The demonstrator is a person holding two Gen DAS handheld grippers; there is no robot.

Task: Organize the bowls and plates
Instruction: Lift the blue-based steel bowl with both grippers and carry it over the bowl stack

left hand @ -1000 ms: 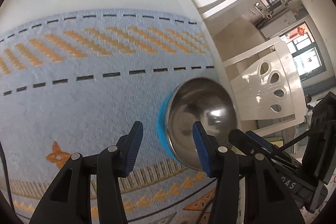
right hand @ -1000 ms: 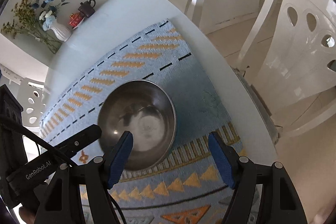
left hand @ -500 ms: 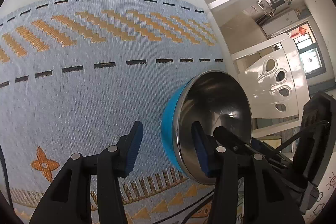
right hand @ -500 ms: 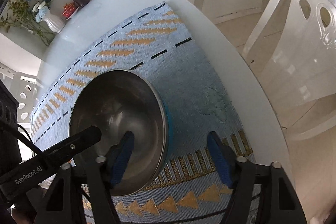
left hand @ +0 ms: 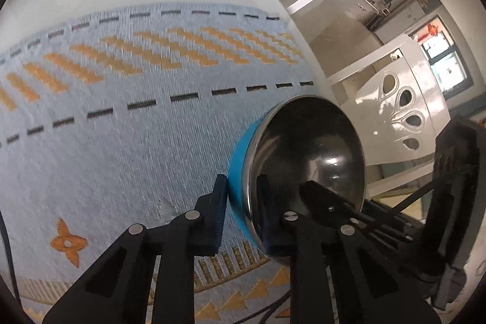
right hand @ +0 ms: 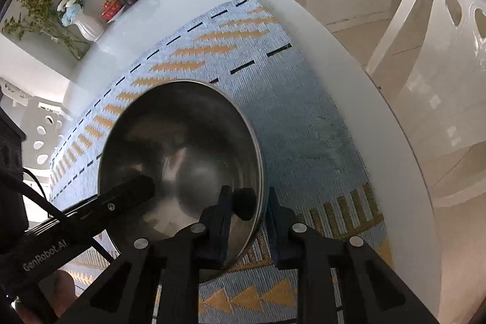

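Both grippers have dropped onto the bowl (left hand: 306, 160) since a second ago, when their jaws hung spread above it; now each one straddles the rim from its own side. The left gripper (left hand: 243, 202) has one finger against the blue outer wall and the other inside the steel lining, and its jaws are closing down on that wall, pads already pressing as far as I can see. The right gripper (right hand: 247, 211) has done the same at the opposite edge, one finger in the hollow and one outside, pinched hard on the rim.

That bowl sits on the pale blue woven mat (right hand: 291, 99) with orange zigzags, near the curved edge of the white table (right hand: 364, 99). In the left view it looks tipped, though the fisheye bends things, so I would not swear to it.

It looks light and stiff: thin polished metal within, a coloured shell without. The steel will likely be slick against the pads, so a shallow bite could slide off. The rim is the sensible hold, taken deep enough that both pads sit flat on the wall, with the two sides lifted evenly so it does not swing.
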